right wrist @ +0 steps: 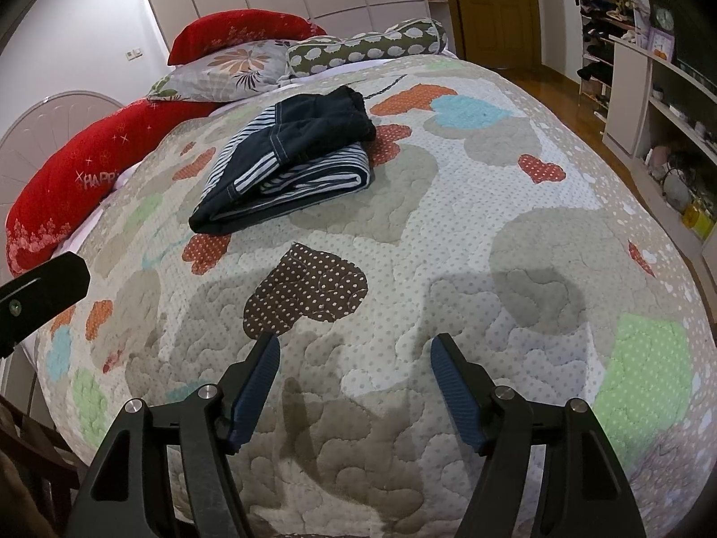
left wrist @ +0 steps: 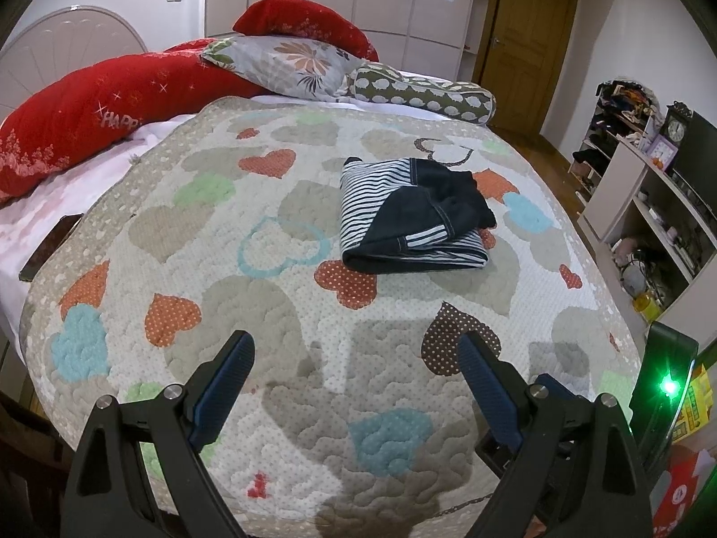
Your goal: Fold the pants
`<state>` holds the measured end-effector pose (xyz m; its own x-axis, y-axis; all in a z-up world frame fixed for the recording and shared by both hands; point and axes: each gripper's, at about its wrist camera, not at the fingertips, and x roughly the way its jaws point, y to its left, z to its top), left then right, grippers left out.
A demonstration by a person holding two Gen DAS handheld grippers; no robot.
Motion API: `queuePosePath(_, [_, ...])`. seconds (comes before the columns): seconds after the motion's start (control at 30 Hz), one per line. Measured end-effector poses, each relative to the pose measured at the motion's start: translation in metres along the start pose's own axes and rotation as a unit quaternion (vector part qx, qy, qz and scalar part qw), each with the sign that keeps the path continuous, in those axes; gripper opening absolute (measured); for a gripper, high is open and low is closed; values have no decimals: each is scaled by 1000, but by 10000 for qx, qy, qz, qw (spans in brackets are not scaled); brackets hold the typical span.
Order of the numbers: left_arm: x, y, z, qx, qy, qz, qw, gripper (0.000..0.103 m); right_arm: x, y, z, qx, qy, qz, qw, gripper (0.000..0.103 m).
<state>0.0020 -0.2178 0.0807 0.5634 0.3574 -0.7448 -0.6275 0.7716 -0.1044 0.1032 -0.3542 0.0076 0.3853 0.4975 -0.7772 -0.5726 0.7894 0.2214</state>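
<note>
I'm hovering both grippers, left gripper (left wrist: 356, 361) and right gripper (right wrist: 355, 361), jaws apart and empty; pants (left wrist: 414, 215) mid-bed look soft, floppy (I'd pinch the folded edge).

Both my wrist cameras look steeply down along their fingers (left wrist: 486, 388) from the foot of the bed, close over the quilt (left wrist: 278, 314); both views share the folded pants (right wrist: 287, 157) and pillows (right wrist: 233, 62).
</note>
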Motion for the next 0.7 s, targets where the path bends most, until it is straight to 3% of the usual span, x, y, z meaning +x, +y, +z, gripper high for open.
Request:
queuePosePath(0.23, [-2,-2,2,-1,-40,-6,10000,91,0,1,-1,-16,-10,-6,10000,75])
queuePosePath(0.33, [-11,-3,4,22,-241,3,9997,91,-2,-2,0,22,-34,-27,10000,75])
queuePosePath(0.43, [-42,-1,12,-29,-1023,248,9944,91,-10,-6,2,31,-184,-120,9998,75])
queuePosePath(0.5, [-69,2,16,-95,-1660,542,9846,92,-19,-6,5,-13,-365,-178,9992,75])
queuePosePath(0.57, [-97,7,21,-175,-2226,820,9713,103,-31,-5,8,-61,-599,-231,9979,75])
queuePosePath(0.63, [-121,12,25,-237,-2633,987,9594,103,-44,-3,12,-139,-809,-245,9963,75])
queuePosePath(0.7, [-141,17,30,-217,-2848,930,9538,103,-56,1,16,-239,-1029,-248,9941,75])
